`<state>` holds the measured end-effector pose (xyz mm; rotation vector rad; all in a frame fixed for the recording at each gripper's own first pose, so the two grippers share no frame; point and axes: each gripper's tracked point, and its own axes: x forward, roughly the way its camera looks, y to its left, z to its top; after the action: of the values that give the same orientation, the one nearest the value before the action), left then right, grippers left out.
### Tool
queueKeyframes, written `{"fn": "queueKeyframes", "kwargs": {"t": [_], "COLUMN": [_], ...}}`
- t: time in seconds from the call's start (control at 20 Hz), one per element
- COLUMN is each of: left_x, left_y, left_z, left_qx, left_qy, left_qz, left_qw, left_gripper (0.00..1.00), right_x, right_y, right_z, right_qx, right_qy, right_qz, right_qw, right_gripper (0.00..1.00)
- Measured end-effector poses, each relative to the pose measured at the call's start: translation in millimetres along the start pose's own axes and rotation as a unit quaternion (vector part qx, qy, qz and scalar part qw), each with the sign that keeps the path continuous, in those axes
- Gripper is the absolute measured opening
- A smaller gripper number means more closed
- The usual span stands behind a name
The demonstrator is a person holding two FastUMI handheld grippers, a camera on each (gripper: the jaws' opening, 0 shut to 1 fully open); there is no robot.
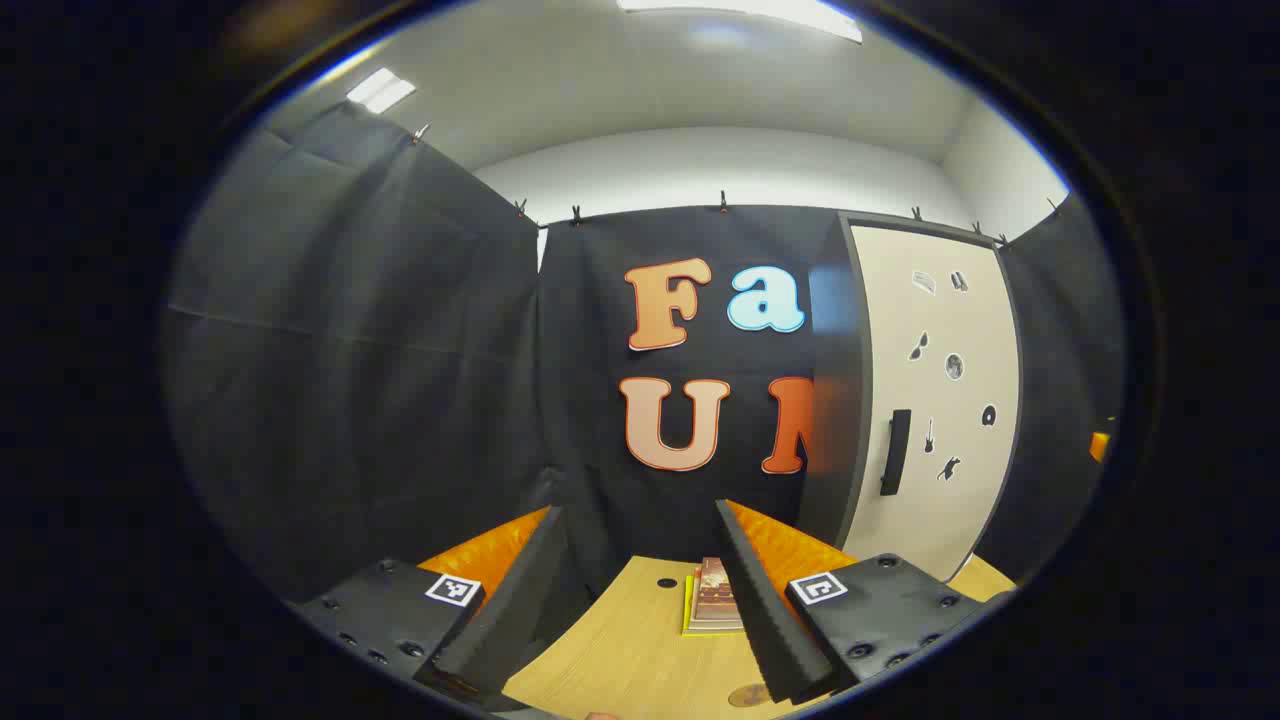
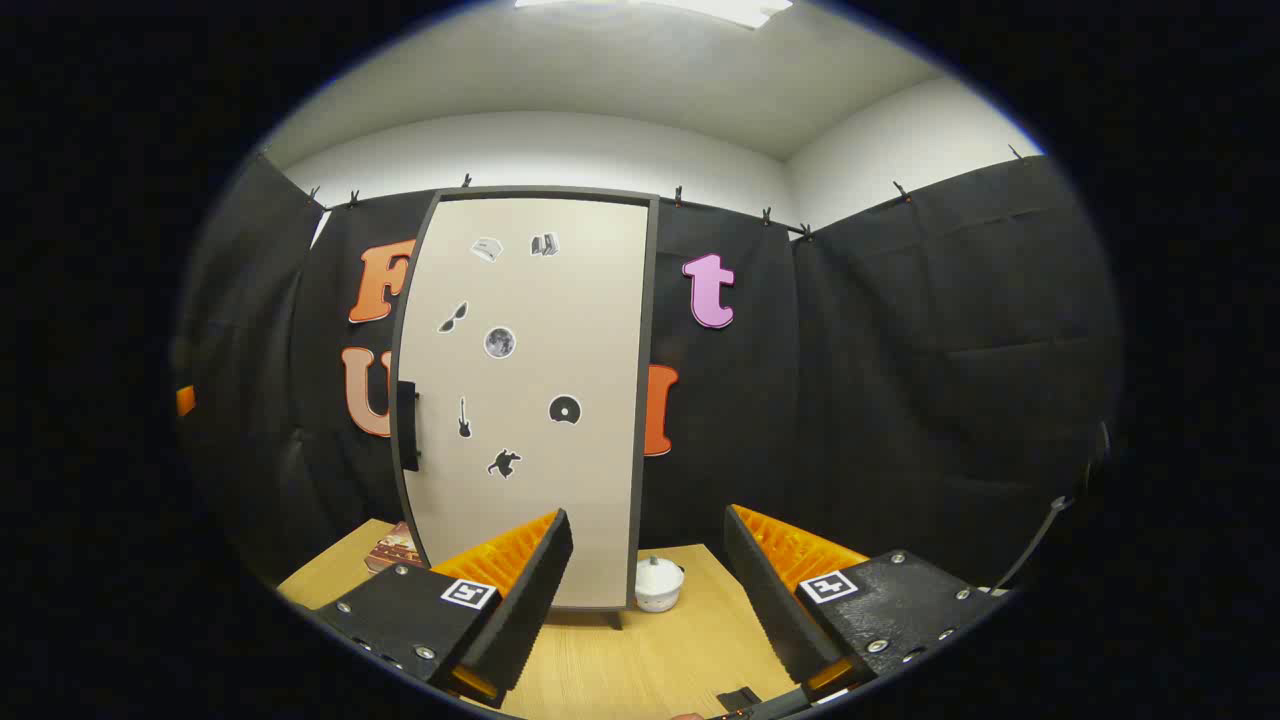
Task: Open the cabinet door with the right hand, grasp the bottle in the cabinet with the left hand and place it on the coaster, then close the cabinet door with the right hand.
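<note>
We see nothing done yet: the cabinet door at frame centre stays unopened, left gripper and right gripper both spread, empty

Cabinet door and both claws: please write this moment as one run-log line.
cabinet door: closed | handle: untouched | left claw: open, empty | right claw: open, empty | coaster: bare
</note>
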<state>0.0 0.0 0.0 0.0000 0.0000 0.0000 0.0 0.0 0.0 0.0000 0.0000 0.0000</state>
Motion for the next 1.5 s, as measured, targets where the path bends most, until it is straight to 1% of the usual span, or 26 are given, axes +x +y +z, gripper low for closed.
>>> {"fn": "queueKeyframes", "kwargs": {"t": [0.1, 0.15, 0.2, 0.25, 0.3, 0.35, 0.4, 0.45, 0.5, 0.6, 0.75, 0.9, 0.95, 1.0, 1.15, 1.2, 1.25, 1.3, 1.35, 1.4, 1.45, 1.5], "left_x": [12.3, 20.0, 26.6, 31.5, 34.7, 37.6, 39.7, 40.5, 41.2, 43.7, 44.3, 44.9, 46.3, 47.2, 47.7, 47.7, 46.5, 44.9, 42.8, 41.8, 40.2, 38.6], "left_y": [7.8, 13.2, 15.9, 16.9, 16.9, 19.5, 25.6, 31.9, 38.1, 50.0, 58.5, 64.5, 63.9, 63.3, 67.0, 68.5, 69.5, 70.2, 69.7, 70.2, 71.1, 73.5], "left_z": [-4.1, -9.4, -15.2, -18.5, -18.3, -18.8, -18.7, -19.8, -18.2, -14.6, -10.5, -10.9, -9.7, -8.1, 4.1, 7.9, 9.6, 10.7, 13.8, 15.2, 15.2, 13.5], "left_qx": [0.012, 0.013, 0.01, 0.001, -0.009, -0.016, -0.017, -0.015, -0.012, -0.013, -0.024, -0.017, -0.016, -0.017, -0.012, -0.009, -0.004, 0.0, 0.004, 0.006, 0.008, 0.008], "left_qy": [0.002, 0.01, 0.019, 0.025, 0.025, 0.026, 0.027, 0.025, 0.021, 0.018, 0.009, 0.007, 0.006, 0.004, -0.005, -0.008, -0.007, -0.005, -0.007, -0.01, -0.011, -0.01], "left_qz": [-0.002, -0.001, -0.001, -0.005, -0.011, -0.011, -0.009, -0.006, -0.005, 0.0, -0.003, -0.006, -0.008, -0.012, -0.02, -0.021, -0.022, -0.025, -0.029, -0.032, -0.034, -0.035], "left_qw": [1.0, 1.0, 1.0, 1.0, 1.0, 0.999, 0.999, 1.0, 1.0, 1.0, 1.0, 1.0, 1.0, 1.0, 1.0, 1.0, 1.0, 1.0, 1.0, 0.999, 0.999, 0.999], "left_gripper": [0.96, 0.93, 0.92, 1.0, 0.93, 0.96, 0.99, 0.96, 1.0, 0.96, 0.96, 0.96, 0.96, 1.0, 1.0, 0.96, 0.96, 0.93, 0.96, 0.96, 0.96, 0.93], "right_x": [3.8, 5.9, 7.5, 8.3, 7.9, 8.1, 8.8, 10.5, 11.4, 12.8, 15.3, 21.6, 24.1, 27.3, 37.6, 40.5, 44.5, 48.8, 53.3, 57.8, 63.1, 70.3], "right_y": [8.7, 17.5, 26.9, 35.7, 44.3, 51.7, 58.7, 64.1, 69.1, 81.5, 95.1, 113.7, 121.9, 130.4, 162.0, 171.9, 182.0, 192.5, 202.5, 213.1, 225.1, 235.6], "right_z": [-4.1, -4.8, -3.1, 0.2, 2.4, 4.2, 6.8, 8.5, 8.5, 11.6, 14.6, 16.3, 18.2, 19.1, 25.4, 26.8, 27.6, 29.9, 33.3, 35.9, 36.5, 35.4], "right_qx": [0.003, 0.001, 0.0, -0.001, -0.001, -0.001, -0.001, 0.001, 0.004, 0.011, 0.011, 0.006, 0.007, 0.011, 0.032, 0.037, 0.039, 0.039, 0.037, 0.034, 0.033, 0.033], "right_qy": [0.01, 0.015, 0.014, 0.012, 0.011, 0.01, 0.009, 0.008, 0.012, 0.012, 0.011, 0.014, 0.012, 0.011, 0.006, 0.006, 0.008, 0.008, 0.004, 0.001, -0.001, 0.0], "right_qz": [-0.01, -0.009, -0.005, 0.0, 0.005, 0.01, 0.014, 0.017, 0.017, 0.021, 0.025, 0.029, 0.033, 0.037, 0.056, 0.063, 0.069, 0.075, 0.079, 0.084, 0.089, 0.094], "right_qw": [1.0, 1.0, 1.0, 1.0, 1.0, 1.0, 1.0, 1.0, 1.0, 1.0, 1.0, 0.999, 0.999, 0.999, 0.998, 0.997, 0.997, 0.996, 0.996, 0.996, 0.995, 0.995], "right_gripper": [0.94, 0.94, 0.95, 0.94, 0.94, 0.94, 0.95, 0.95, 0.95, 0.95, 0.95, 0.95, 0.95, 0.95, 0.95, 0.95, 0.95, 0.95, 0.95, 0.95, 0.95, 0.95]}}
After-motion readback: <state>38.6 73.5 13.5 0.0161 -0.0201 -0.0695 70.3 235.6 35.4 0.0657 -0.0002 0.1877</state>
